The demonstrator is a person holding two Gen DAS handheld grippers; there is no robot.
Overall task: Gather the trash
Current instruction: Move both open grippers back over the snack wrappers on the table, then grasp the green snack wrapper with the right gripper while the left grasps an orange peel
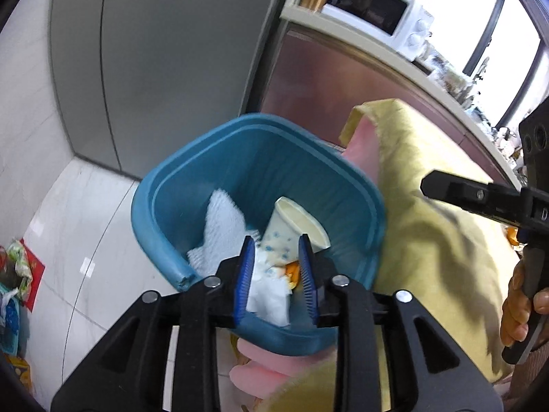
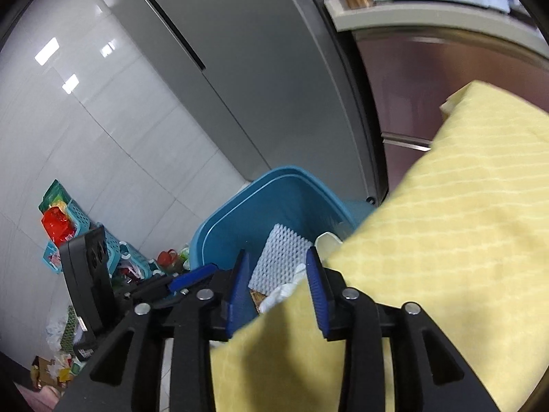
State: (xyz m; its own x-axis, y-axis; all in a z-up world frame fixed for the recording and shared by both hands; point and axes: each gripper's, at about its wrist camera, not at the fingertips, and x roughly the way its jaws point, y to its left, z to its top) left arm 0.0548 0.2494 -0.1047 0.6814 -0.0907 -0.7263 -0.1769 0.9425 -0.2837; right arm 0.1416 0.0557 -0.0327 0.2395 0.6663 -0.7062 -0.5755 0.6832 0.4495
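Note:
A blue plastic bin [image 1: 161, 185] stands on the floor beside a table under a yellow cloth [image 1: 429, 240]. In it lie a white foam net [image 1: 223, 230], a spotted paper cup [image 1: 295, 223] on its side, a crumpled white tissue [image 1: 267, 295] and orange peel [image 1: 293, 271]. My left gripper [image 1: 276, 240] hangs over the bin, open; the tissue lies below between its blue pads, which do not press on it. My right gripper [image 2: 278, 251] is open too, above the cloth's edge [image 2: 446, 240] with the bin [image 2: 219, 213] and foam net [image 2: 274, 267] behind. Nothing is gripped.
A grey fridge [image 1: 171, 51] stands behind the bin, a microwave [image 1: 377, 10] on the counter at the upper right. Teal baskets and wrappers [image 2: 79, 226] clutter the floor by the tiled wall. A hand [image 1: 518, 309] holds the right gripper's handle. Pink padding [image 1: 363, 151] shows under the cloth.

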